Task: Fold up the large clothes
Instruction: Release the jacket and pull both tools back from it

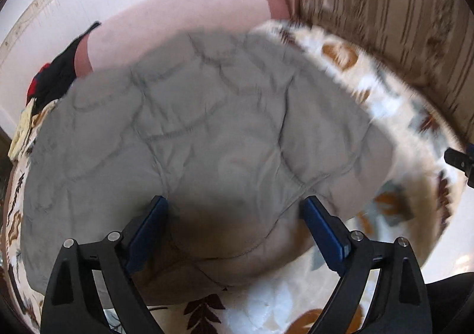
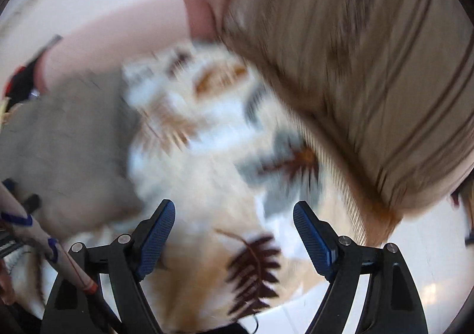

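Observation:
A grey quilted garment (image 1: 207,132) lies spread over a leaf-patterned blanket (image 1: 382,114). My left gripper (image 1: 234,209) is open, its blue fingers (image 1: 154,215) standing wide apart just above the garment's near edge, holding nothing. My right gripper (image 2: 234,215) is open and empty over the patterned blanket (image 2: 207,156), to the right of the grey garment (image 2: 65,141). The right wrist view is blurred by motion.
A striped brown sofa cushion (image 1: 394,22) rises behind the blanket, also in the right wrist view (image 2: 370,67). A pink bolster (image 1: 183,17) lies along the back. Dark and red clothes (image 1: 56,73) are piled at far left. A person's patterned sleeve (image 2: 44,233) shows at lower left.

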`<state>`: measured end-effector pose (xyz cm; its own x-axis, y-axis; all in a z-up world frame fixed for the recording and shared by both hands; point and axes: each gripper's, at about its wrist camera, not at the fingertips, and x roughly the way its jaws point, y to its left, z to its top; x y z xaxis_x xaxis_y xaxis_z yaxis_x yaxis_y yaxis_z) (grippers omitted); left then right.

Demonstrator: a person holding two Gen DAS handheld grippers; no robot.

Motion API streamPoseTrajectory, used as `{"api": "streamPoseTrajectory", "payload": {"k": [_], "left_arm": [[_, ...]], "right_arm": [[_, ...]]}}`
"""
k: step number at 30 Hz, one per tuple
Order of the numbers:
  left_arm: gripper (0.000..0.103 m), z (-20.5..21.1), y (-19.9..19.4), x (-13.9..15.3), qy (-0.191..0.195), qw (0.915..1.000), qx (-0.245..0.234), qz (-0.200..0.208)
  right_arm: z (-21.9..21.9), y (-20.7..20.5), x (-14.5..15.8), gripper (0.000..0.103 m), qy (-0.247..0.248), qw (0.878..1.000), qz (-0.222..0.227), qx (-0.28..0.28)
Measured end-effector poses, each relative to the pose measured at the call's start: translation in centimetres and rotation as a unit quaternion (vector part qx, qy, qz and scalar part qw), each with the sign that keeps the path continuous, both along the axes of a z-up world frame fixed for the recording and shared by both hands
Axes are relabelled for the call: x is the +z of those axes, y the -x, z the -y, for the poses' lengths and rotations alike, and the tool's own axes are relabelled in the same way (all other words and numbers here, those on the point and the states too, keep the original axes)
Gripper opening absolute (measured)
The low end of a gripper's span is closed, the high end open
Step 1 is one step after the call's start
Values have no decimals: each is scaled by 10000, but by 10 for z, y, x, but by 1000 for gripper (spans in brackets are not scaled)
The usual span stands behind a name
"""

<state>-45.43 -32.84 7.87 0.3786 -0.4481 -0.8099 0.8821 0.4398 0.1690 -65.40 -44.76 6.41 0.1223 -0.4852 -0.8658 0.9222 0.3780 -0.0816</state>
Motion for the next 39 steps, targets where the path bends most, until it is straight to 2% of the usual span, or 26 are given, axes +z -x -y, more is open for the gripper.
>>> {"api": "streamPoseTrajectory", "payload": {"k": [1,2,3,4,5,6,7,9,13,15,17,20,23,25,27,30,32,33,34,35,36,38,39], "left_arm": [[91,-1,0,-3,29,10000,5,46],[76,-1,-1,-2,45,10000,-3,78],[64,-1,1,3,55,9999,-59,106],[37,-3,2,11,103,9999,-92,99],[13,-6,1,21,179,9998,-111,31],[8,-11,-3,33,279,9995,-102,-59],[7,-17,-8,44,407,9991,-90,-103],[7,-34,-20,72,666,9977,34,73],[7,-77,-57,124,1040,9934,378,303],[7,-109,-83,147,1199,9891,717,458],[8,-138,-108,159,1233,9851,1048,578],[9,-183,-147,158,1155,9778,1599,709],[9,-217,-181,129,932,9725,2078,487],[9,-231,-194,100,752,9710,2252,297],[10,-235,-202,71,533,9700,2372,99],[19,-230,-209,20,167,9675,2489,-406],[24,-226,-205,6,-25,9677,2509,-242],[25,-224,-201,8,-61,9688,2474,-111],[31,-222,-197,18,-2,9704,2414,-108],[44,-221,-194,33,211,9726,2305,-232],[50,-221,-190,53,505,9733,2219,-293],[62,-219,-178,94,948,9720,2149,-9],[64,-216,-168,115,1173,9720,2032,137]], "right_arm": [[5,2,-13,68,-220,9997,32,-47],[10,4,-23,36,-441,9990,70,-64],[12,5,-33,17,-683,9974,196,-91],[11,5,-33,5,-714,9971,251,-97],[8,2,-27,5,-598,9979,241,-54],[1,-5,-11,5,-292,9994,183,72],[-6,-12,7,5,-45,9997,170,197],[-17,-29,41,5,202,9982,324,469],[-59,-95,122,5,715,9859,489,1430],[-87,-133,146,5,850,9763,571,1907],[-115,-172,158,5,853,9651,680,2382],[-149,-226,154,5,731,9503,756,2929],[-174,-267,124,5,475,9421,690,3247],[-182,-282,97,5,254,9410,635,3315],[-186,-298,58,5,24,9410,424,3357],[-184,-305,20,8,-321,9446,244,3259],[-181,-305,5,22,-484,9462,187,3193],[-180,-301,8,23,-511,9468,242,3167],[-176,-296,17,23,-499,9470,335,3156],[-175,-290,29,26,-448,9462,475,3170],[-174,-283,54,29,-224,9447,662,3205],[-175,-270,91,50,291,9437,794,3199],[-176,-261,113,54,594,9423,871,3179]]}}
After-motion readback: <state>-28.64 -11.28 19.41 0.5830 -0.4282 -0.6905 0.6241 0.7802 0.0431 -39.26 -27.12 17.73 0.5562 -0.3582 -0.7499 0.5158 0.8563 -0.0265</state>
